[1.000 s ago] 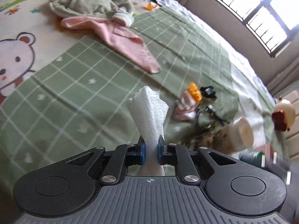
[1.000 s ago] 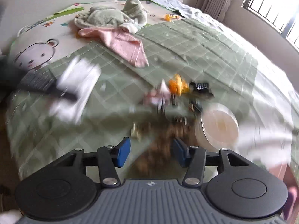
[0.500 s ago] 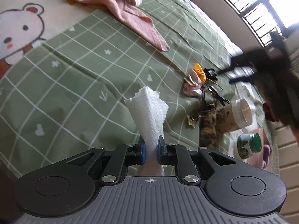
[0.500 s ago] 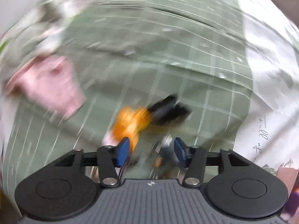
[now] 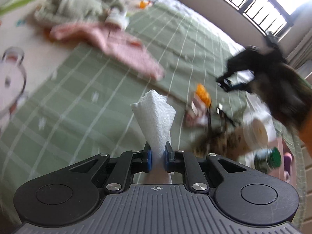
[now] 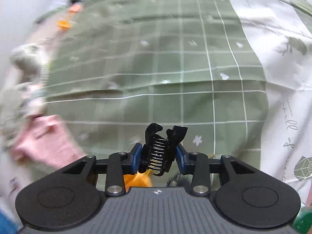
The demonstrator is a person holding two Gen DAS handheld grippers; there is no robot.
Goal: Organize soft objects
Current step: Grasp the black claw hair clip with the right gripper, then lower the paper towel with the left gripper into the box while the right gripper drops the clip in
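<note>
My left gripper (image 5: 158,156) is shut on a white paper towel (image 5: 155,117) that stands up between its blue pads above the green checked bedspread (image 5: 87,97). My right gripper (image 6: 158,156) is shut on a black hair claw clip (image 6: 162,146) and holds it above the bedspread (image 6: 175,68). The right gripper also shows blurred at the right of the left wrist view (image 5: 251,74). A pink cloth (image 5: 120,52) and a grey-green garment (image 5: 78,9) lie at the far left. The pink cloth also shows in the right wrist view (image 6: 44,140).
An orange item (image 5: 202,93), a pinkish item (image 5: 195,113) and dark clutter (image 5: 216,136) lie right of the towel. A round-lidded jar (image 5: 255,132) and a green-capped jar (image 5: 269,159) lie further right. An orange thing (image 6: 138,179) shows under the clip. White sheet (image 6: 282,58) lies right.
My right gripper has closed on the black hair clip and lifted it off the bed. My left gripper still holds the paper towel and has swung slightly.
</note>
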